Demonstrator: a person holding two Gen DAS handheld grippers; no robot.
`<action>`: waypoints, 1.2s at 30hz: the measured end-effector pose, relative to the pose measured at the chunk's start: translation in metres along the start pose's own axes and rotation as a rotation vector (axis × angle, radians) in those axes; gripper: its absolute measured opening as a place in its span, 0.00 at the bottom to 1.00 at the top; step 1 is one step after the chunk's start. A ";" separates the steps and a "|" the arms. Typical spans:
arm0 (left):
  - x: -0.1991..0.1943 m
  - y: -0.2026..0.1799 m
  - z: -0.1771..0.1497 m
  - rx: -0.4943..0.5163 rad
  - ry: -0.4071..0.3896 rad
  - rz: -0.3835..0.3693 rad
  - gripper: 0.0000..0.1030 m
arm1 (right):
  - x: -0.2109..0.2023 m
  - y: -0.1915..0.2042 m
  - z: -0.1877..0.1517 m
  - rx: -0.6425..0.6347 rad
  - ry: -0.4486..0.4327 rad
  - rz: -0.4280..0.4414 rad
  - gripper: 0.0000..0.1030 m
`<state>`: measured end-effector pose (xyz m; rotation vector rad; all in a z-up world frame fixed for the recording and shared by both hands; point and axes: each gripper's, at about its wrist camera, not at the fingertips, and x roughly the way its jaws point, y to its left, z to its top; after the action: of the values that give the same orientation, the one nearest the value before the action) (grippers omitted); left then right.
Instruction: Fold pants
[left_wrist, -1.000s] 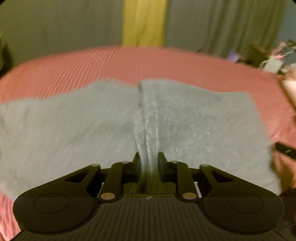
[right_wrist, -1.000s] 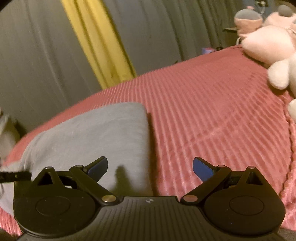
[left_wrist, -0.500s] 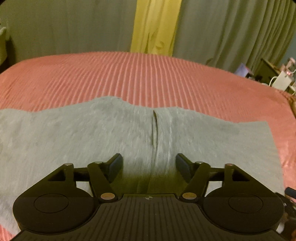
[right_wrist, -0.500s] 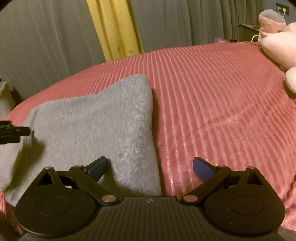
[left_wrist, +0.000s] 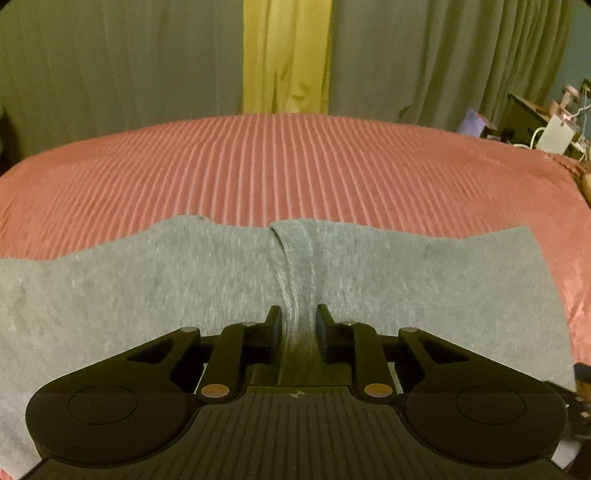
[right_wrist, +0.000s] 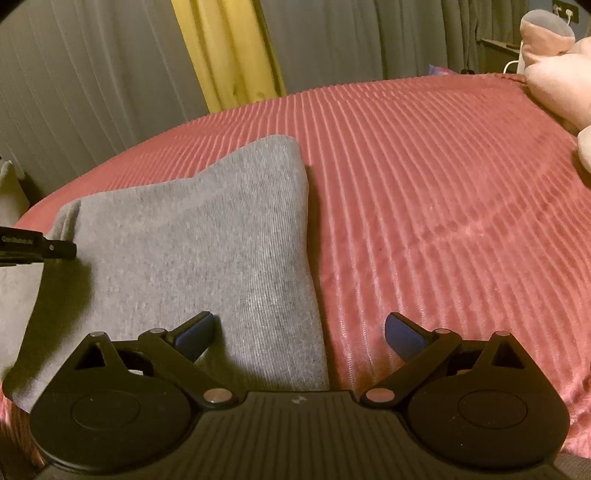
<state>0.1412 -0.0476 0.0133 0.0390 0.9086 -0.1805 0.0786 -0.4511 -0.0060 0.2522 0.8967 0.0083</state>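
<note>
while closing, left gripper pinches pants

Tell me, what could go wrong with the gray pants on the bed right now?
1. The left gripper is closing on only a narrow ridge of the gray pants, so the cloth might slip out or bunch when pulled.
2. The right gripper is open over the pants' edge and the red bedspread; it might pinch the bedspread too.

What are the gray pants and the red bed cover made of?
The gray pants look like soft knit cotton jersey: matte, heathered, with fine ribs and limp folds. The red bed cover looks like plush ribbed fabric, maybe velvet or corduroy: raised stripes catch a slight sheen. Neither can be told for sure.
</note>
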 end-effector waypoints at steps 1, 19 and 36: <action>-0.003 0.001 0.001 -0.006 -0.003 -0.003 0.21 | 0.000 0.000 0.000 -0.001 0.000 0.001 0.96; -0.015 0.006 0.006 0.137 -0.166 0.336 0.88 | 0.010 0.001 -0.003 0.013 0.038 -0.022 0.96; 0.053 -0.010 0.025 0.211 -0.043 0.561 0.84 | 0.013 -0.001 -0.007 0.035 0.017 -0.016 0.96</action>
<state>0.1905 -0.0679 -0.0128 0.4786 0.8019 0.2458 0.0806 -0.4488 -0.0204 0.2775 0.9166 -0.0199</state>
